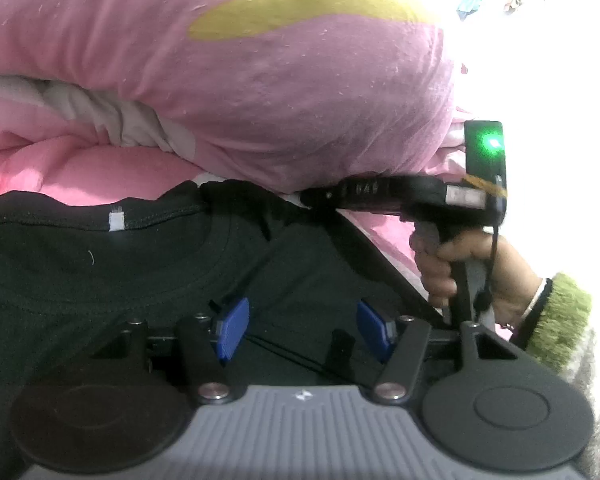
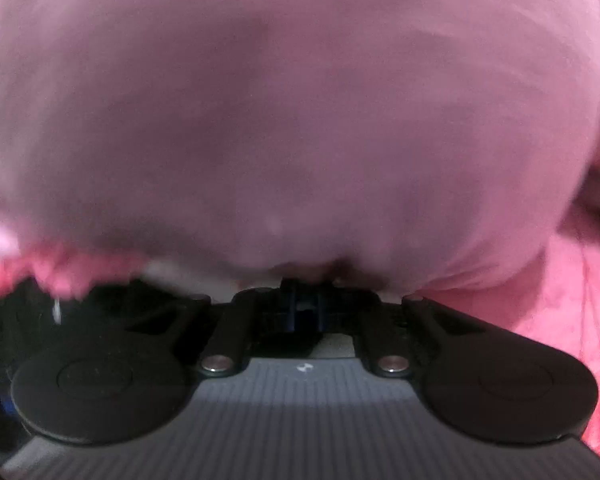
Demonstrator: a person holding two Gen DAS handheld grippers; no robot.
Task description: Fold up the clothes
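Clothes fill both views. From the left wrist camera, a black shirt (image 1: 140,264) lies spread flat right in front of the left gripper (image 1: 302,330), its round collar and a small white tag (image 1: 117,219) near the neckline facing up. The left gripper hangs just over that shirt with its blue pads (image 1: 232,330) set well apart and nothing between them. Behind the shirt a pink garment (image 1: 260,80) with a mustard-yellow print (image 1: 300,4) bulges up in a big fold, and under it lie a grey-white cloth (image 1: 112,116) and a brighter pink quilted cover (image 1: 60,168). To the right, a person's hand (image 1: 472,272) in a fuzzy green cuff (image 1: 560,320) grasps the handle of the right gripper (image 1: 312,198), whose black body, carrying a green light (image 1: 492,144), reaches in level under the edge of the pink garment. Its tip meets the cloth where pink and black join.

The right wrist camera shows what the first cannot: the right gripper (image 2: 306,300) has its fingers drawn together on the lower edge of the pink garment (image 2: 300,120), which billows close, blurred, across almost the whole frame. A strip of the black shirt (image 2: 20,320) shows at lower left, and the bright pink cover (image 2: 572,320) at right.

The surface is this soft pink bedding. Beyond it, at upper right in the left view, the room is washed out white, with a few small objects too blurred to name.
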